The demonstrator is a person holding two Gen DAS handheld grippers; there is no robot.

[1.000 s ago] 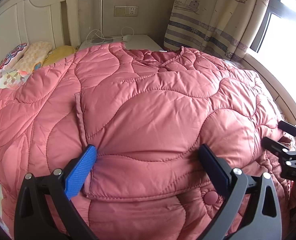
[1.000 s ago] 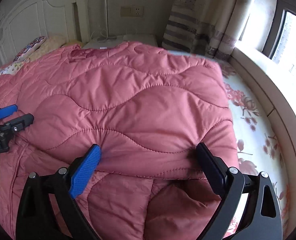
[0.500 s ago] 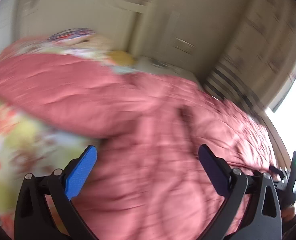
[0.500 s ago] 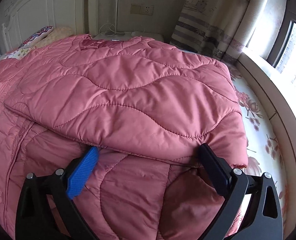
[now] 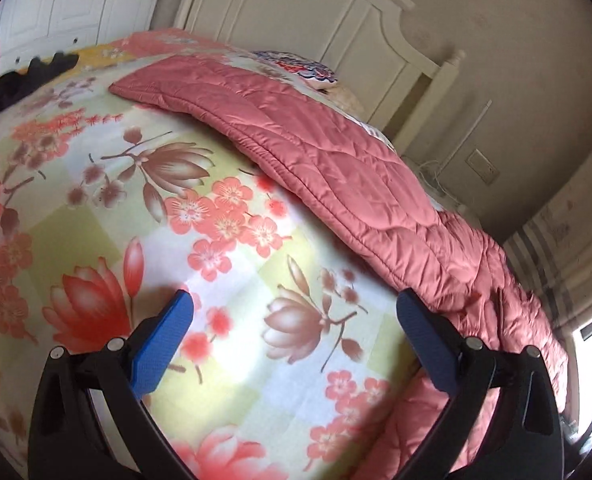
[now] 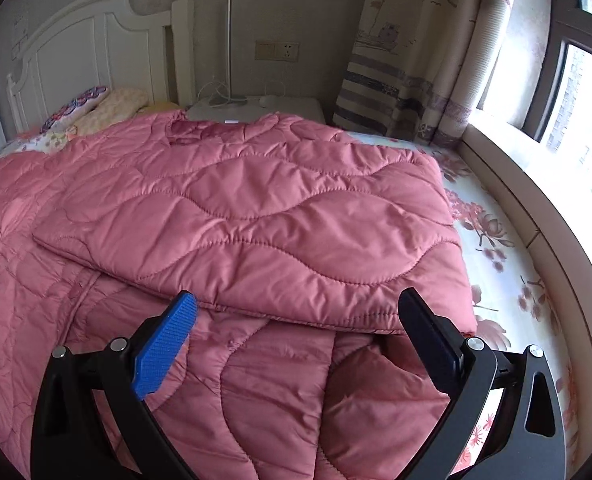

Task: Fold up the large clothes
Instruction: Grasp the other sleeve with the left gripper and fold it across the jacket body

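We see the pink quilted jacket [image 6: 256,220] spread on the floral bedsheet [image 5: 224,264], one side folded over its middle | our left gripper [image 5: 292,332] gapes wide over bare sheet, jacket at its right | our right gripper [image 6: 296,332] gapes wide, holding nothing, at the fold's near edge | white headboard [image 6: 76,52] far left, curtain [image 6: 408,60] far right

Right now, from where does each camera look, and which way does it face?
Left wrist: on the left hand-held gripper, low over the floral bedsheet, facing the white headboard; both fingers show, open.
Right wrist: on the right hand-held gripper, above the pink quilted jacket, facing the striped curtain; both fingers show, open.
Shared: jacket, bedsheet, headboard.
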